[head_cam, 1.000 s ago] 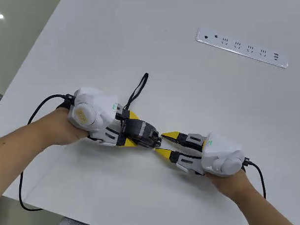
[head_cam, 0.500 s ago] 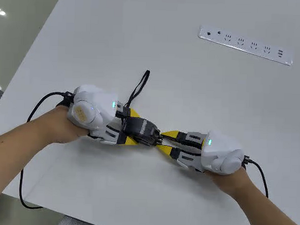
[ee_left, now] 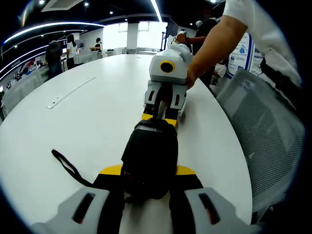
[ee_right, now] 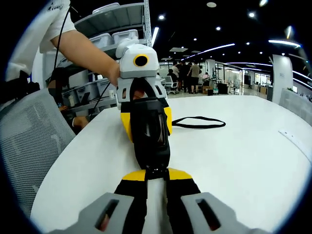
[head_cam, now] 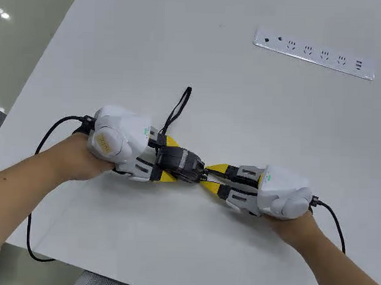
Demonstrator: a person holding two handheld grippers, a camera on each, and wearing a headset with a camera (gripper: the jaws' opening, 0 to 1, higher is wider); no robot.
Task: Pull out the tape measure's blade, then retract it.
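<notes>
A black tape measure (head_cam: 179, 163) lies low over the white table, held between the yellow jaws of my left gripper (head_cam: 169, 159), which is shut on its case (ee_left: 150, 156). Its black wrist strap (head_cam: 176, 111) trails away across the table. My right gripper (head_cam: 207, 175) faces it from the right. Its yellow jaws (ee_right: 156, 174) are closed together at the case's mouth on the blade's end hook. The case (ee_right: 150, 127) fills the middle of the right gripper view, with the left gripper (ee_right: 140, 63) behind it. No length of blade shows between the case and the jaws.
A white power strip (head_cam: 314, 54) lies at the table's far right. The table's front edge (head_cam: 61, 263) runs close below the hands, and a black cable (head_cam: 50, 141) loops off the left gripper. A mesh chair (ee_left: 263, 131) stands beside the table.
My right gripper's jaws stood apart a second ago. They have moved in to the case's mouth and closed there. The left gripper keeps its hold.
</notes>
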